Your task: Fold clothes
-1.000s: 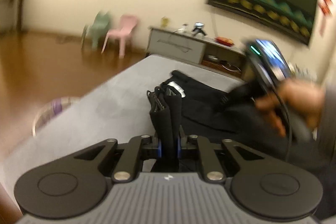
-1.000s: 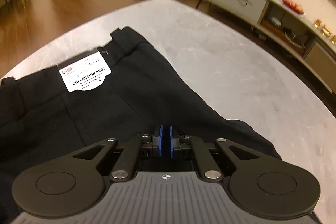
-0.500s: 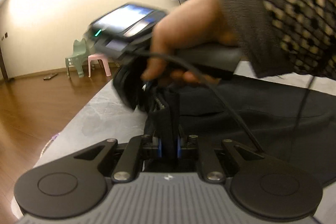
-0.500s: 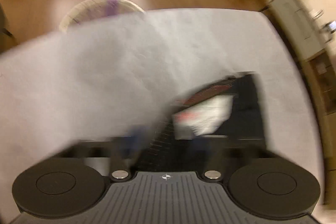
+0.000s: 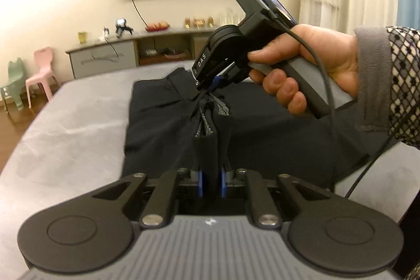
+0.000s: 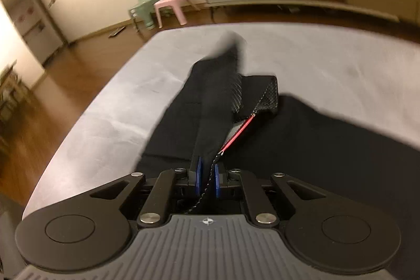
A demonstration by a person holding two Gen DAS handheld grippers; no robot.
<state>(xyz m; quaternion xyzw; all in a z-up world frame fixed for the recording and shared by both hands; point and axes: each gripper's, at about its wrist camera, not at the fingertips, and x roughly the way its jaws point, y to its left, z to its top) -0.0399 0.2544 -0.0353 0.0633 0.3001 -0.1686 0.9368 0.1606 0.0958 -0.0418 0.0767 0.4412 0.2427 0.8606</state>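
Item: black trousers (image 5: 162, 122), spread on grey bench (image 5: 65, 138), waistband bunch lifted.
L gripper (image 5: 210, 181): fingers (image 5: 200, 184) easing apart, cloth fold pinched betw. pads.
R gripper (image 6: 206, 181): fingers (image 6: 216, 180) closing, pinched on cloth + tag string (image 6: 237, 133).
Risks, judged: L hold loosened, fold apt to slip; string snag; grippers close together, bunch apt to crease, fold uneven.

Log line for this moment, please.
left gripper: opening, trousers waistband between pads | right gripper: closing on trousers fabric | surface: grey table
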